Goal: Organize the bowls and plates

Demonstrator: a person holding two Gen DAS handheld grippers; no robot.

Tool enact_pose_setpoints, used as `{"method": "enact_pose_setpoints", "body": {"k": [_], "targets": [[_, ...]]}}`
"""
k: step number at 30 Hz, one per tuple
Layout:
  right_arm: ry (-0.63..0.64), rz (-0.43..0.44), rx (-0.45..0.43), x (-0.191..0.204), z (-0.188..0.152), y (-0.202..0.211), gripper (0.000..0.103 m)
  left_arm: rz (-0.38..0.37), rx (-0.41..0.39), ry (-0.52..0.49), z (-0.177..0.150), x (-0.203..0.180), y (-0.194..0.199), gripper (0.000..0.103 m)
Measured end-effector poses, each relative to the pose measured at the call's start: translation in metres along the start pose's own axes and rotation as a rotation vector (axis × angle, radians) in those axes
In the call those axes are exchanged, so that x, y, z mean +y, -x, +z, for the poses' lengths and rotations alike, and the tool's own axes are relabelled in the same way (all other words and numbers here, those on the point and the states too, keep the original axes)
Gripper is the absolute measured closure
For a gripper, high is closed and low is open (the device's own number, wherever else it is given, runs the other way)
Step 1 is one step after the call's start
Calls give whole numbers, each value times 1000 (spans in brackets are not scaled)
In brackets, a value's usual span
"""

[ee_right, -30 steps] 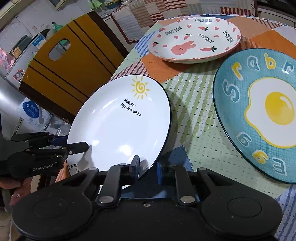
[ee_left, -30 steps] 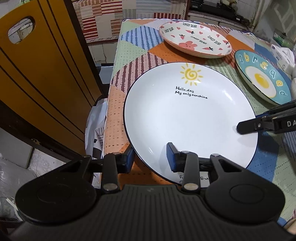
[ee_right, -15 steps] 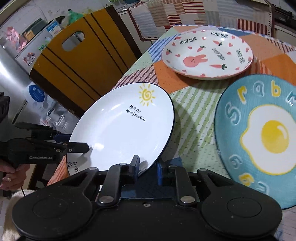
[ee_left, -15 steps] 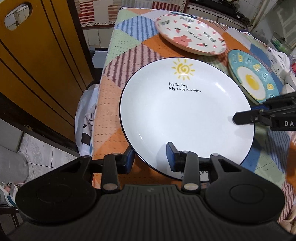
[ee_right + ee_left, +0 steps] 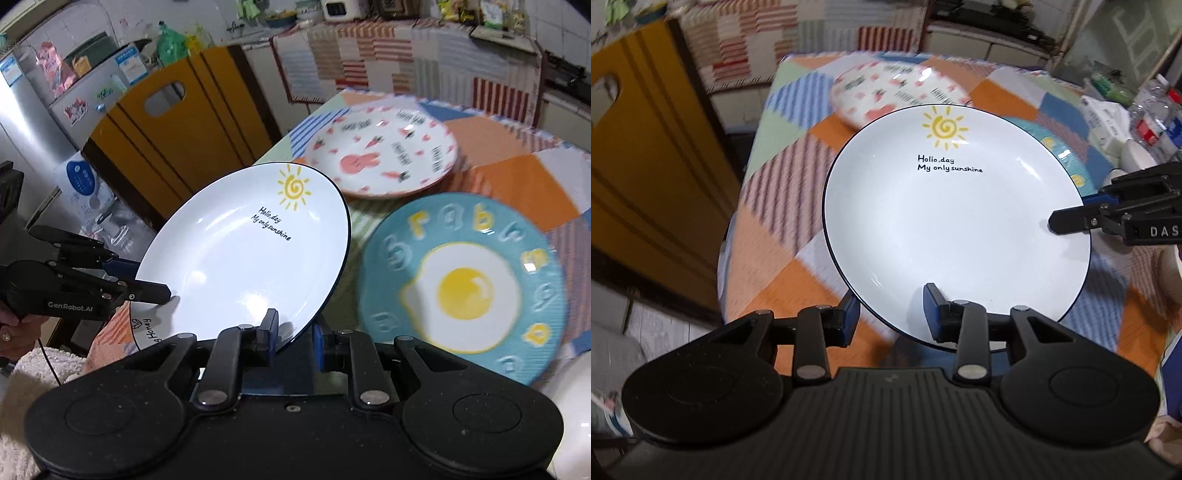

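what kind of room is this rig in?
Probably a home kitchen or dining corner: a table under a patchwork tablecloth with printed plates, a fridge with boxes on top, and a tiled wall.

— Where does your left camera look from?
— From my left hand-held gripper (image 5: 889,310), close over the sun plate (image 5: 956,221), facing across the surface (image 5: 783,206).
— And the right?
— From my right hand-held gripper (image 5: 293,338), equally near; both share that plate (image 5: 243,254).
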State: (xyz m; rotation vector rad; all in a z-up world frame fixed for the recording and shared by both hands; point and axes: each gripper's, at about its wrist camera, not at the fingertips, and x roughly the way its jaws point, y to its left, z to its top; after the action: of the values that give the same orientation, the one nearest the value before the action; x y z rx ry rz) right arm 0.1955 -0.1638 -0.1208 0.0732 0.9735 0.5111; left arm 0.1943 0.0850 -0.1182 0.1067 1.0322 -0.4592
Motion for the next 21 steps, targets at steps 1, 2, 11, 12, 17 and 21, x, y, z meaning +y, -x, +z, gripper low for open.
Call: {"method": "enact_pose_setpoints", "body": {"k": [1, 2, 11, 12, 17, 21], "targets": [[-2, -4, -6, -5, 1, 6, 80, -3, -8, -9, 4, -6, 0, 68], [-12, -8, -13, -11, 1, 12, 80, -9, -15, -15, 9, -13, 1, 68], [-58, -92, -61, -71, 2, 51, 80, -86, -23, -34, 47, -61, -36, 68], [-58, -100, -58, -76, 2, 53, 80, -92, -21, -35, 51, -65, -41, 68], [-81, -127, -22, -108, 6, 56, 80, -117, -2, -22, 66, -82, -66, 68], [-85, -148, 17, -128, 11, 52, 80, -173, 56, 23, 74, -88, -87, 68]]}}
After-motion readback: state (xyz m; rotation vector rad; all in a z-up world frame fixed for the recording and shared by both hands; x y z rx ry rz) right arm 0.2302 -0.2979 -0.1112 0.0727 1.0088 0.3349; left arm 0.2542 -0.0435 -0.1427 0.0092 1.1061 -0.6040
